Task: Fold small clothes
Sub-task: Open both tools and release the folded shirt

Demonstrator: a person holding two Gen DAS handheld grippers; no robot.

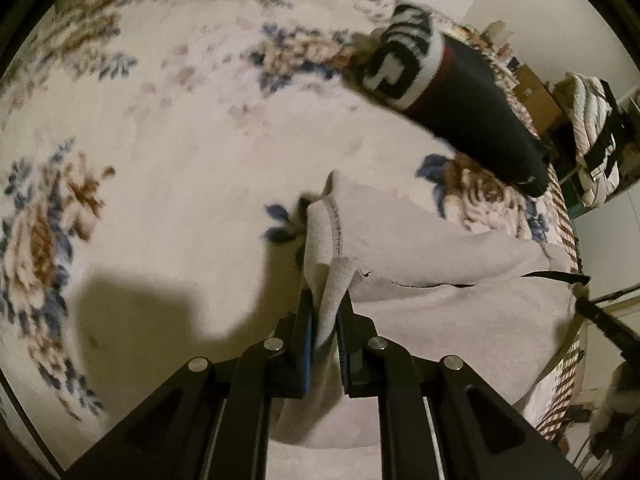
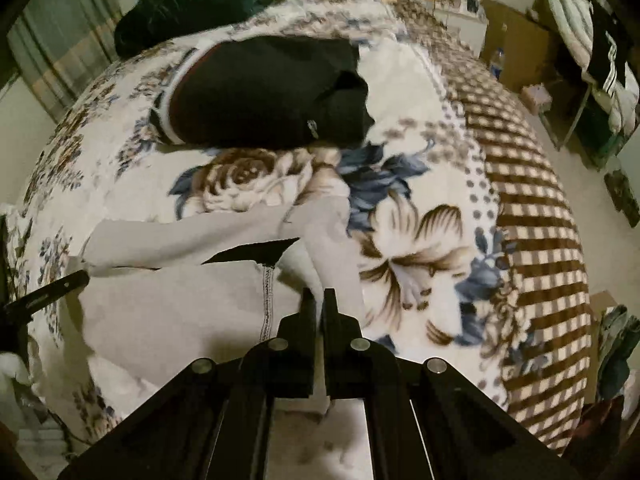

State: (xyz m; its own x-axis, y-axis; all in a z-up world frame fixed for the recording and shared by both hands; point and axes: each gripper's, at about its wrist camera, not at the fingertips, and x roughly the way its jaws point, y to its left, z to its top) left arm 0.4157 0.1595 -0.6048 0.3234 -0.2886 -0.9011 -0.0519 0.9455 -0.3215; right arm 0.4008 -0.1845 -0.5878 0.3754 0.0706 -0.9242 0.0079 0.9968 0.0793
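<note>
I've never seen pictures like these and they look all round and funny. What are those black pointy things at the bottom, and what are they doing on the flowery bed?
Those black things are two pincers, like big tweezers, and a person holds one in each hand. Each pincer carries a tiny camera looking along its two fingers, which bends the picture round. One picture comes from the left gripper, the other from the right gripper. Both are squeezed shut on a grey garment, one at each side, to fold it. It lies on a flowery blanket covering the bed. Behind it sits a dark folded garment, and farther back a dark green pillow.
</note>
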